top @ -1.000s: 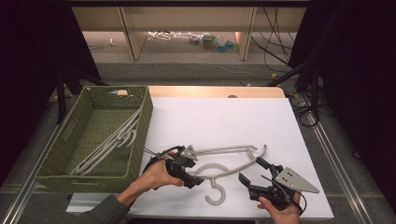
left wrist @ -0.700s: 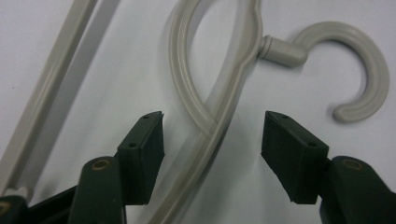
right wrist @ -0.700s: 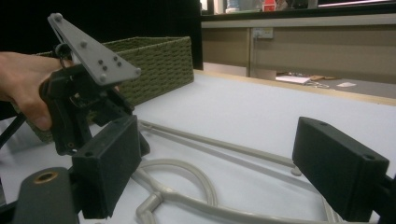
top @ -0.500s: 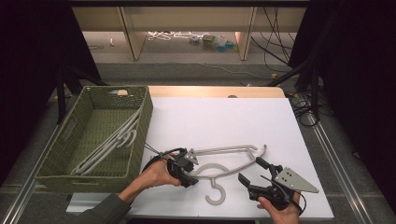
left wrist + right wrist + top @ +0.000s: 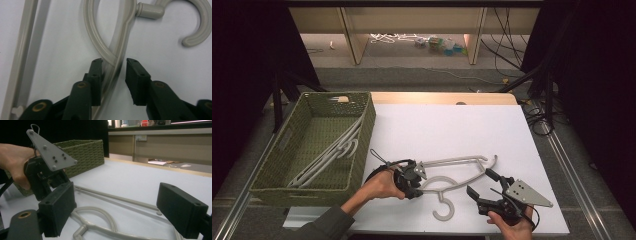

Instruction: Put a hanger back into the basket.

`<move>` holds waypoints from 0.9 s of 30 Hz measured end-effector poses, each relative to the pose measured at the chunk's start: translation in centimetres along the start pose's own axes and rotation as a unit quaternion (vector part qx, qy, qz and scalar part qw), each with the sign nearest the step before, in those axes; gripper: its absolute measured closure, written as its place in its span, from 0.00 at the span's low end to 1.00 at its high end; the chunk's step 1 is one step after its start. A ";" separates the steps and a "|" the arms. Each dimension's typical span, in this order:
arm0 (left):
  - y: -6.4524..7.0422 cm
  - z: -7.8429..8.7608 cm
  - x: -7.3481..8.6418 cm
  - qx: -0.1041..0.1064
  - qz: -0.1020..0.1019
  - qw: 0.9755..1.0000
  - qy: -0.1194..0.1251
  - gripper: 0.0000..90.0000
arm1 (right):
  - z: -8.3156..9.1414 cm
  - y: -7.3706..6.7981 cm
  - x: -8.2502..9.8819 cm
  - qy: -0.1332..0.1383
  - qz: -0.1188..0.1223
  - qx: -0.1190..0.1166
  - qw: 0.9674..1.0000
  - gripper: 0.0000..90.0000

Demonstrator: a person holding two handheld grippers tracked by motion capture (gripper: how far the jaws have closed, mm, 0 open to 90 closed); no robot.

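Observation:
A pale grey plastic hanger point(image 5: 454, 160) lies flat on the white table top, hook point(image 5: 444, 212) toward the near edge. My left gripper point(image 5: 418, 182) straddles the hanger's arm point(image 5: 100, 42) where its loop joins. Its jaws have just been closing on it. One pad point(image 5: 96, 75) touches the plastic and the other pad point(image 5: 136, 80) stands a sliver off. My right gripper point(image 5: 479, 181) rests at the near right, wide open point(image 5: 120, 215) and facing the hanger point(image 5: 100, 212) and the left gripper point(image 5: 45, 177), with nothing between its pads.
A green woven basket point(image 5: 362, 145) sits at the table's left with several grey hangers point(image 5: 332, 155) inside; its wall point(image 5: 82, 155) rises behind the left hand. The white surface point(image 5: 452, 125) stretches beyond the hanger. Cables and shelves lie past the far edge.
The left gripper's jaws have drawn closer together around the hanger's arm. Both hands and the hanger stay where they were.

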State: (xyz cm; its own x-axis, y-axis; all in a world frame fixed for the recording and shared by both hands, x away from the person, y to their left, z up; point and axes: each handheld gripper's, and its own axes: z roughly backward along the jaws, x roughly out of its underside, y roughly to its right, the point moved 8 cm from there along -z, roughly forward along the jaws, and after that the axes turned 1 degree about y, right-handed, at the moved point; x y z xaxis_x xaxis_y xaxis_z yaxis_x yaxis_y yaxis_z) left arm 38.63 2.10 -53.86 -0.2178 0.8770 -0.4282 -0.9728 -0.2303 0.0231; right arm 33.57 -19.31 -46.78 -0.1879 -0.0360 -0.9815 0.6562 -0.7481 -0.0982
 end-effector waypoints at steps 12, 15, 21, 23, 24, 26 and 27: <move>0.1 -0.1 -0.5 -0.002 0.014 0.999 -0.046 0.79 | 0.0 0.0 -0.1 0.009 -0.002 -0.001 1.000 0.18; 0.1 -0.1 -0.5 -0.003 0.004 0.999 -0.046 0.81 | 0.1 0.0 0.0 0.003 -0.002 -0.002 1.000 0.18; -0.2 0.0 -0.4 0.011 0.010 1.000 -0.028 0.88 | 0.1 -0.1 0.0 -0.003 0.001 -0.001 1.000 0.18; -0.4 0.0 -0.4 0.019 0.014 1.000 -0.016 0.89 | 0.0 0.0 0.0 -0.003 0.000 0.001 1.000 0.18; -0.4 0.0 -0.4 0.015 0.017 1.000 -0.012 0.89 | 0.0 0.0 0.0 0.000 -0.002 -0.001 1.000 0.18; -0.4 0.1 -0.6 0.014 0.026 1.000 0.001 0.89 | 0.0 0.0 -0.2 0.010 -0.002 -0.002 1.000 0.18; -0.2 0.3 -0.7 0.021 0.038 0.999 0.009 0.89 | 0.1 0.0 -0.1 0.001 -0.002 0.001 1.000 0.18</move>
State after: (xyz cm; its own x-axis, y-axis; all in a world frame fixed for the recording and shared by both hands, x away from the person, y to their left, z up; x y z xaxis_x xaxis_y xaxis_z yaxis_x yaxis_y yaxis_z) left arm 38.92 1.64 -53.33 -0.2905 0.8494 -0.4406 -0.9560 -0.2778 0.0947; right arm 33.54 -19.37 -46.69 -0.1887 -0.0312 -0.9815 0.6546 -0.7490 -0.1021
